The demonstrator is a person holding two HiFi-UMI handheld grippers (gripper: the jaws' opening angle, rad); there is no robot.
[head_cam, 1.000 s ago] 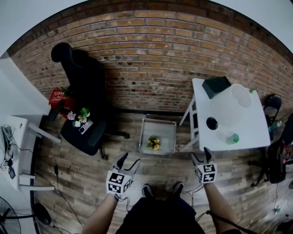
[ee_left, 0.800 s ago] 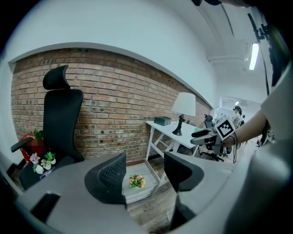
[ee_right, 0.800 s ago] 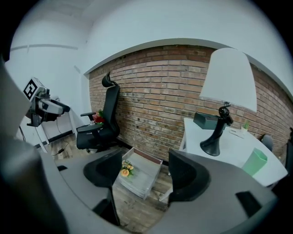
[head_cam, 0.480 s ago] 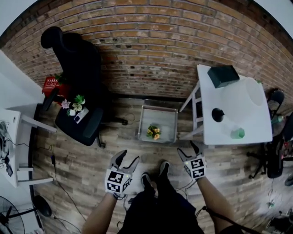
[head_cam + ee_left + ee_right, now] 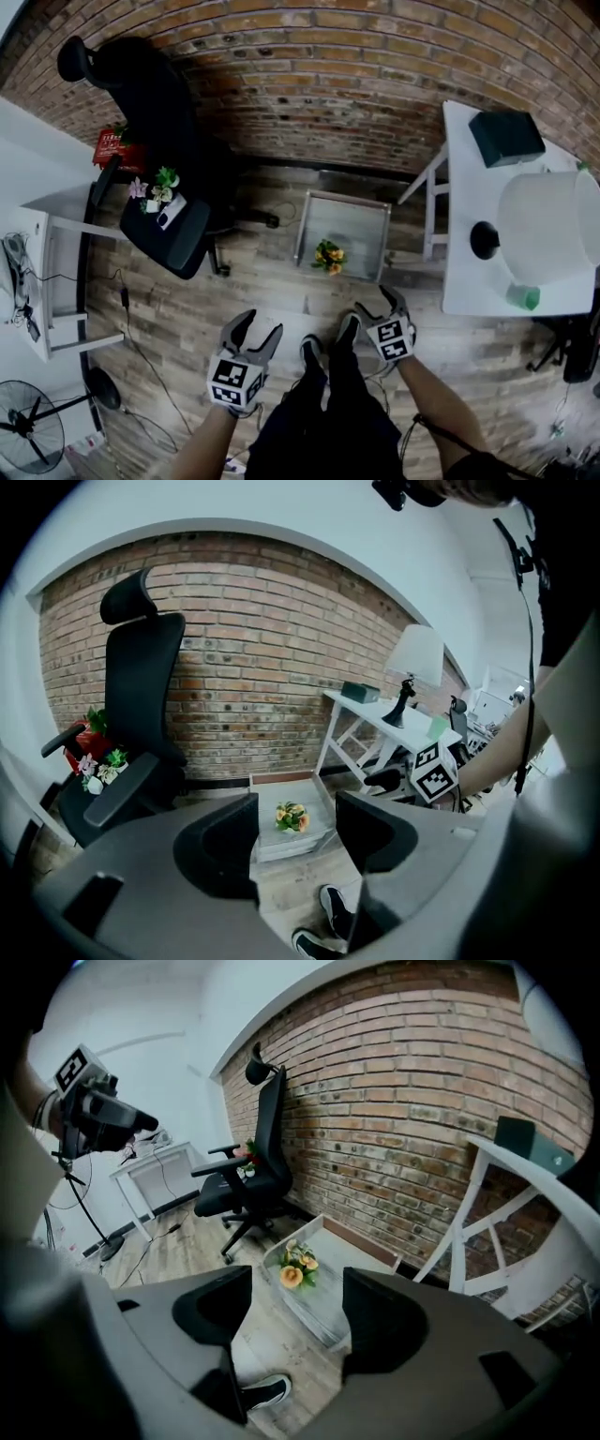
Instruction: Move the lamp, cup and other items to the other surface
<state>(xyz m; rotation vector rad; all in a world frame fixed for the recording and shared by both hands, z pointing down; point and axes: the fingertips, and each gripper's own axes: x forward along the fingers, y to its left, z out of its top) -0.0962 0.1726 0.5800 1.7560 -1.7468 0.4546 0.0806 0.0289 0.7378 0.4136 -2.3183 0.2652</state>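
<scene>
Your left gripper (image 5: 297,832) has its jaws spread, and they grip nothing. Through the gap you look across the wooden floor to a low whitewashed tray (image 5: 357,225) against the brick wall. Your right gripper (image 5: 294,1305) is also parted and gripping nothing. Its jaws have just been closing a little, and the same tray shows in the gap beyond them. Both grippers hang low in front of you, one on each side of your shoes (image 5: 317,351) and near the floor.

The table lamp (image 5: 549,225) stands on the white table (image 5: 462,279) at your right, well apart from both grippers. Its white shade hides much of the tabletop, and its black base shows at the shade's left edge. The green cup (image 5: 524,298) sits at the table's near edge, just beside the shade. A dark green box (image 5: 506,138) lies at the far end of the table.

A bunch of orange flowers (image 5: 329,255) lies in the near part of the tray. At far left, a black office chair (image 5: 157,127) carries a small posy (image 5: 154,192) on its seat.
</scene>
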